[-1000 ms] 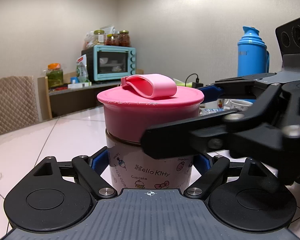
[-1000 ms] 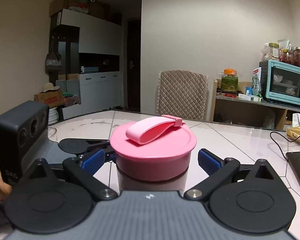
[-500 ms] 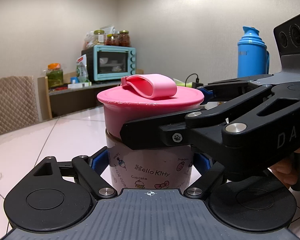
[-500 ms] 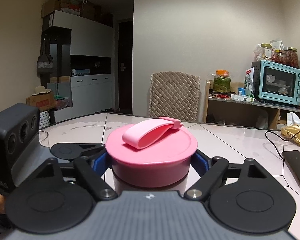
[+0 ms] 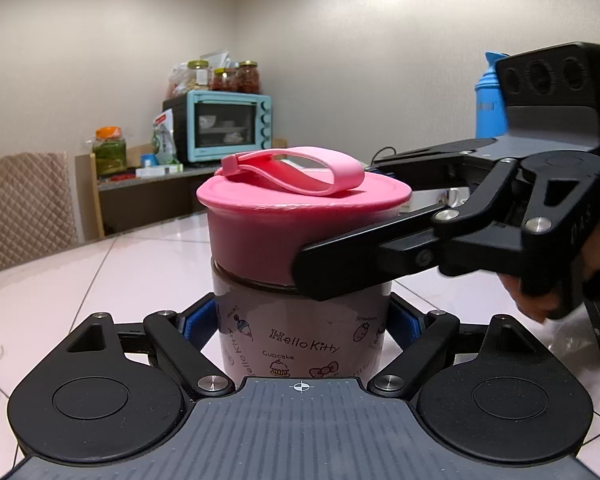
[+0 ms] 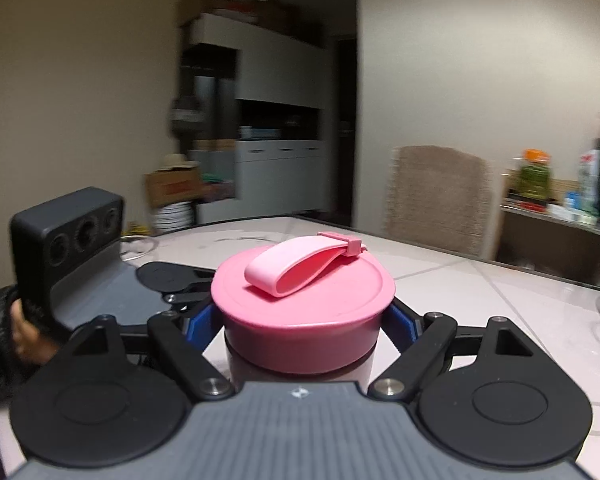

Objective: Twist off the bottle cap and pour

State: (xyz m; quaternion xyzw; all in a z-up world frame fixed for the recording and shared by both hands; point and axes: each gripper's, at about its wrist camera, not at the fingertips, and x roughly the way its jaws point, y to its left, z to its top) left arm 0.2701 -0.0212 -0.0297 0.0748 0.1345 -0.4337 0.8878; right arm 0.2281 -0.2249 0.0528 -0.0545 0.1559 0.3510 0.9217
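Stands upright on the pale tiled table (image 5: 112, 280), long axis vertical: a pale bottle (image 5: 300, 340) printed with cartoon lettering and small cupcake drawings, topped by a wide pink cap (image 5: 304, 216) facing straight up. Lies flat across the cap's top, a pink loop strap (image 5: 300, 174), hinged at the cap's left rim in the left wrist view and running toward the right; from the right wrist view, the same strap (image 6: 300, 266) slants from near centre up to a hinge at the far right rim. Clamps the bottle's body low down, the left gripper (image 5: 300, 322), blue pads pressed on either side below the cap. Closes on the cap's skirt, the right gripper (image 6: 304, 320), blue pads tight against both sides of the pink wall (image 6: 300, 344). Reaches in level from the right side of the left wrist view, one black finger crossing in front of the seam between cap and bottle and hiding part of it. Shows behind that gripper's body, part of a hand (image 5: 540, 300). Further back: a turquoise toaster oven (image 5: 224, 126) with jars on top, a blue thermos (image 5: 490, 108) half hidden by the right gripper's camera block, a quilted chair back (image 6: 440, 196), and white cabinets (image 6: 280, 120), blurred.
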